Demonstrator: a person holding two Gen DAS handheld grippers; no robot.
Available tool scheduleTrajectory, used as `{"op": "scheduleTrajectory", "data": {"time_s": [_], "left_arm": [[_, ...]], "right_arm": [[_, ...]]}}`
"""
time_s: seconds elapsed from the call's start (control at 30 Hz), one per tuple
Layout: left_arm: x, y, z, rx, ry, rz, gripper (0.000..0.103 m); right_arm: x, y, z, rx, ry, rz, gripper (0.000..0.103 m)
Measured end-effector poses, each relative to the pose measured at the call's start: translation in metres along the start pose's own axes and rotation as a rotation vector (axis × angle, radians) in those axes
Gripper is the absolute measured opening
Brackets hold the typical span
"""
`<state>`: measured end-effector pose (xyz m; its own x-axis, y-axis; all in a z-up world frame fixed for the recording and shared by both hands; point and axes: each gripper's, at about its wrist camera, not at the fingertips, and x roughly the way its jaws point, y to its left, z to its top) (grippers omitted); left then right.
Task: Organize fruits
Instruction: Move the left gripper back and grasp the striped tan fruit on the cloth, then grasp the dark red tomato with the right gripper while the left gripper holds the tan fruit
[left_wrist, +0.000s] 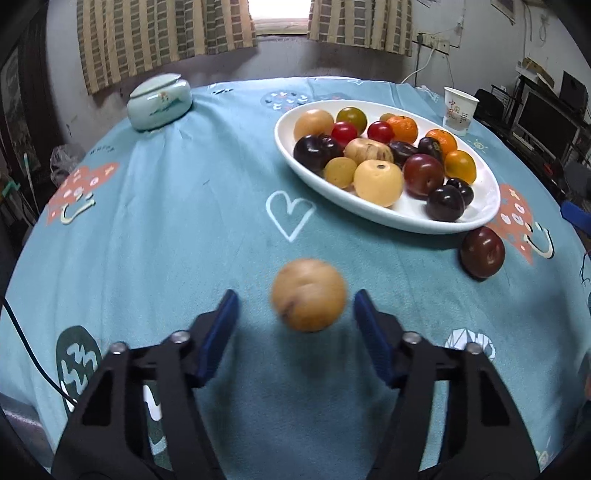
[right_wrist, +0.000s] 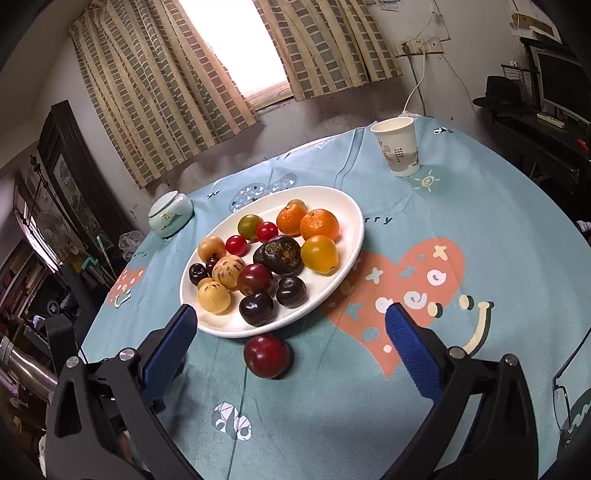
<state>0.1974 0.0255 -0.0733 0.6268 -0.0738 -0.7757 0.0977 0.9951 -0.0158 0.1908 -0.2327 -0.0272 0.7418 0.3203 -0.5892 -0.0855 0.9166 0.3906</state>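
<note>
A tan round fruit (left_wrist: 308, 294), blurred, sits on the blue tablecloth between the fingers of my left gripper (left_wrist: 294, 295). A gap shows on each side of it, so the pads do not press it and the gripper is open. A white oval plate (left_wrist: 286, 127) (right_wrist: 225, 326) holds several plums, tomatoes, oranges and yellow fruits. A dark red plum (left_wrist: 482, 252) (right_wrist: 266, 355) lies on the cloth just outside the plate's near rim. My right gripper (right_wrist: 291, 309) stands open above that plum, with nothing between its fingers.
A pale green lidded jar (left_wrist: 159, 101) (right_wrist: 170, 214) stands at the table's far left. A paper cup (left_wrist: 459, 110) (right_wrist: 397, 151) stands at the far right. Eyeglasses (right_wrist: 563, 402) lie near the right edge. A black cable (left_wrist: 26, 339) runs over the left edge.
</note>
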Motion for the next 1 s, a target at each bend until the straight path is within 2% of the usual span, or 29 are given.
{"op": "scheduleTrajectory", "data": {"time_s": [0.1,0.23,0.47,0.5,0.7,0.77,0.87,1.0], "left_arm": [[0.001,0.001,0.000,-0.009,0.004,-0.029,0.043],[0.000,-0.002,-0.001,0.008,-0.004,-0.016,0.041],[-0.011,0.007,0.005,-0.031,-0.043,0.014,0.041],[-0.012,0.007,0.006,-0.030,-0.046,0.016,0.041],[-0.013,0.003,0.007,-0.012,-0.048,0.017,0.041],[-0.012,0.002,0.006,-0.007,-0.046,0.018,0.041],[-0.013,0.000,0.006,0.002,-0.056,0.031,0.041],[-0.022,-0.006,0.003,0.020,-0.092,0.051,0.040]], "right_arm": [[0.007,0.004,-0.004,-0.022,0.030,-0.002,0.102],[0.019,0.014,-0.013,-0.075,0.079,-0.008,0.102],[0.051,0.035,-0.034,-0.206,0.199,-0.024,0.101],[0.055,0.036,-0.035,-0.214,0.207,-0.034,0.099],[0.073,0.035,-0.034,-0.215,0.234,-0.054,0.071],[0.078,0.036,-0.035,-0.220,0.249,-0.051,0.056],[0.080,0.040,-0.038,-0.253,0.249,-0.060,0.040],[0.075,0.042,-0.042,-0.272,0.238,-0.075,0.039]]}}
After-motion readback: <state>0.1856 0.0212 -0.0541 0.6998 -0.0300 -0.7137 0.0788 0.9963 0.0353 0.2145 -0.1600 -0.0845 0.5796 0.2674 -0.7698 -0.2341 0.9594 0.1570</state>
